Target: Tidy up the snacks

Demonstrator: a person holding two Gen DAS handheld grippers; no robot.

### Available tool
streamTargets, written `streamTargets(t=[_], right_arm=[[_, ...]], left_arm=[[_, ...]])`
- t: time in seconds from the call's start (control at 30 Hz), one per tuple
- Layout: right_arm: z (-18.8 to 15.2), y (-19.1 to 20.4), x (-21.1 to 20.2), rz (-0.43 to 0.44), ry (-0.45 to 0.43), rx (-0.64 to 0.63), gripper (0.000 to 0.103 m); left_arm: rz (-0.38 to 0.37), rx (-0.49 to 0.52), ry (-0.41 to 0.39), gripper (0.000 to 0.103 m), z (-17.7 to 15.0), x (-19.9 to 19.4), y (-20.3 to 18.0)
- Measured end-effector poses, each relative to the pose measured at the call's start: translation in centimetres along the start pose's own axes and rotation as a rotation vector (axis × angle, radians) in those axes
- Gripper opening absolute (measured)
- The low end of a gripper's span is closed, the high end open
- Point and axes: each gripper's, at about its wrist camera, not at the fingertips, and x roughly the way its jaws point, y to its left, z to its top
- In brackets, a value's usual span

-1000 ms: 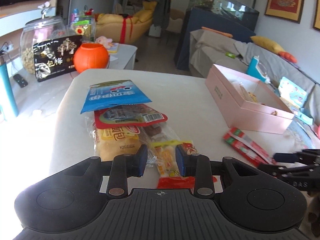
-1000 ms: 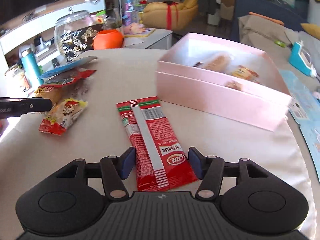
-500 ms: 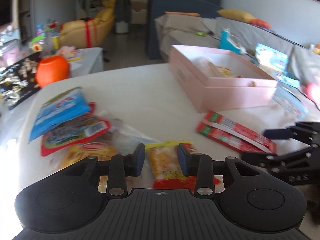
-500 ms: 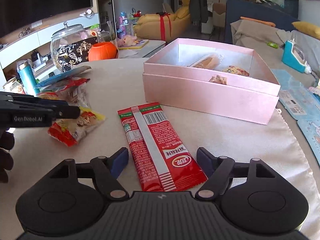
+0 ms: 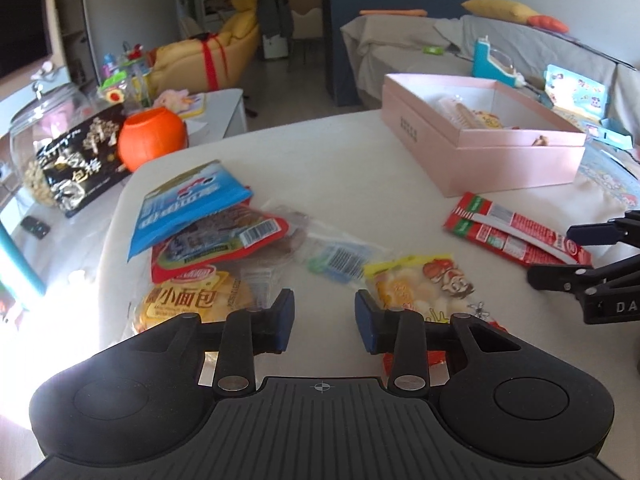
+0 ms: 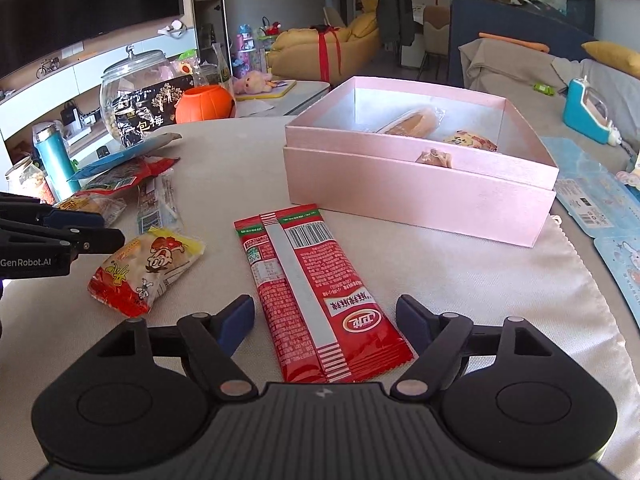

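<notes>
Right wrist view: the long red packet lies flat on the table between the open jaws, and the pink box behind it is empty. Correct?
Not quite. The pink box is not empty: the right wrist view shows a few wrapped snacks already inside it. The rest holds: the long red packet lies flat on the table between the open jaws of the right gripper.
</notes>
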Motion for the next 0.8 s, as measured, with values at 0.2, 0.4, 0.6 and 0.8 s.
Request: streamTargets(t=[0.2, 0.4, 0.6, 0.8], right_arm=[[0.0, 0.0, 0.0, 0.005, 0.002, -0.003, 0.081], [0.0, 0.0, 0.1, 0.006, 0.002, -0.002, 0.082], [0.0, 0.1, 0.1, 0.008, 0.004, -0.005, 0.083], [0.0, 0.1, 0.2, 0.005, 0.004, -0.002, 0.083]], left_arm=[[-0.130, -0.100, -0.009, 0.039, -0.1, -0.8, 0.7], [-0.174, -0.155, -0.037, 0.038, 0.6, -3.0, 1.7], [-0.264, -0.123, 0.016, 0.038, 1.6, -1.4, -1.7], [-0.126, 0.146, 0.010, 0.043, 1.5, 0.4, -6.4]])
